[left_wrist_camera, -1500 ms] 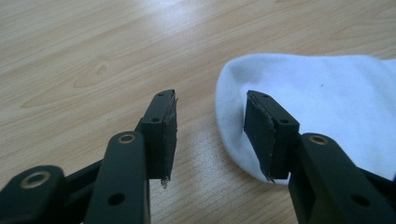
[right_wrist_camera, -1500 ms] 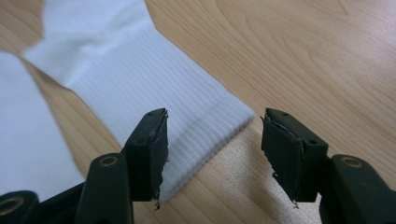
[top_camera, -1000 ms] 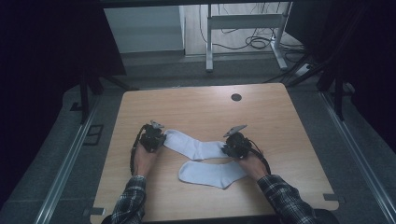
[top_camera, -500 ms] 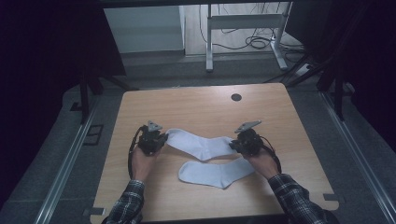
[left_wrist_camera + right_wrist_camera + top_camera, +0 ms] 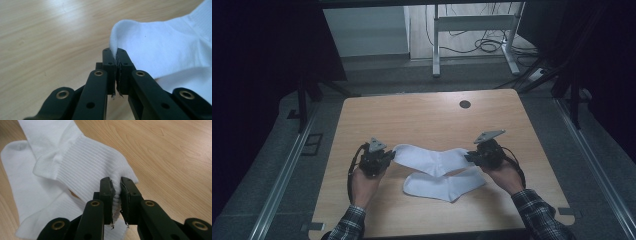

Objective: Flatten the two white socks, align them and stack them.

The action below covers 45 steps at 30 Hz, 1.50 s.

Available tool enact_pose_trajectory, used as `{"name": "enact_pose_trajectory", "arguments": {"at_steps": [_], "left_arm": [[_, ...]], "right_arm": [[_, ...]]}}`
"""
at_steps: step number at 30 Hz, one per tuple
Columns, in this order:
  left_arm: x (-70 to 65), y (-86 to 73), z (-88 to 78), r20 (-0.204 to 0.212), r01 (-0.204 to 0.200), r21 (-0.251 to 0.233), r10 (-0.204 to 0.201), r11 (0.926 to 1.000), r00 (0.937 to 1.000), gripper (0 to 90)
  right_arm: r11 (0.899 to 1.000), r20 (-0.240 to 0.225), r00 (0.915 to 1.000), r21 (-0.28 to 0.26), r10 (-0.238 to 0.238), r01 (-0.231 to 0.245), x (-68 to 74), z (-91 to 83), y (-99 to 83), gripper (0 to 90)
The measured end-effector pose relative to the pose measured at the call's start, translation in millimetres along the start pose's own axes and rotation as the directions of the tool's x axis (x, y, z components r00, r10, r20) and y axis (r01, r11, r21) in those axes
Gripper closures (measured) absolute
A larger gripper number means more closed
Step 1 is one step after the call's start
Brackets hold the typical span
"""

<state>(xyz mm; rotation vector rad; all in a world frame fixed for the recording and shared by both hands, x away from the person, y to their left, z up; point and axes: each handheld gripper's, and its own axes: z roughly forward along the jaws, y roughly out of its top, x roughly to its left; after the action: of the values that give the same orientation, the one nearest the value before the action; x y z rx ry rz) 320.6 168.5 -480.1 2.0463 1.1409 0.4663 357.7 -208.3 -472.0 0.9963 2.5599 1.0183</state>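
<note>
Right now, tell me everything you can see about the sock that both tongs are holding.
The held sock is plain white, soft knit fabric. It stretches between the two tongs, sagging in the middle. The left tongs pinch its smooth rounded toe end; the right tongs pinch its ribbed cuff, which is bunched and partly folded. It hangs over the wooden table, and its middle crosses over the second white sock lying flat nearer the person. Whether the two socks touch there I cannot tell.

The counter is smooth, pale wood-grain with a soft sheen, the two socks on it, the upper sock and lower sock, are matt white knitted cloth, ribbed at the cuff, and each tool's jaws look like matt black plastic.
</note>
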Motion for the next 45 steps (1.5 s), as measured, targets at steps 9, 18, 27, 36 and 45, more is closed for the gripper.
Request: {"name": "enact_pose_trajectory", "arguments": {"at_steps": [9, 18, 27, 36, 45], "left_arm": [[-17.9, -12.0, -18.1, 0.030, -0.013, -0.016, 0.013, 0.9998, 0.9995, 87.1], [-29.1, -19.4, -26.8, 0.056, -0.021, -0.015, 0.022, 0.9997, 0.9982, 87.1], [-43.7, -26.0, -30.4, 0.088, -0.028, -0.003, 0.028, 0.9996, 0.9957, 87.1], [-58.9, -27.7, -23.8, 0.108, -0.059, 0.033, 0.055, 0.9977, 0.9927, 87.0], [-63.5, -32.1, -10.7, 0.075, -0.097, 0.127, 0.088, 0.9872, 0.9934, 85.9]], "right_arm": [[1.000, -0.015, 0.9999, -0.001, -0.003, 0.003, 1.2, -13.4, -9.2, 80.1], [1.000, -0.028, 0.9996, 0.001, -0.009, 0.009, 5.2, -25.0, -17.5, 80.0], [1.000, -0.046, 0.9989, 0.010, -0.013, 0.014, 7.9, -38.3, -30.9, 79.8], [0.999, -0.045, 0.9990, 0.037, 0.005, -0.003, 3.6, -45.4, -44.6, 79.8], [0.995, -0.046, 0.9989, 0.098, -0.010, 0.015, 4.7, -28.1, -48.7, 78.5]]}}
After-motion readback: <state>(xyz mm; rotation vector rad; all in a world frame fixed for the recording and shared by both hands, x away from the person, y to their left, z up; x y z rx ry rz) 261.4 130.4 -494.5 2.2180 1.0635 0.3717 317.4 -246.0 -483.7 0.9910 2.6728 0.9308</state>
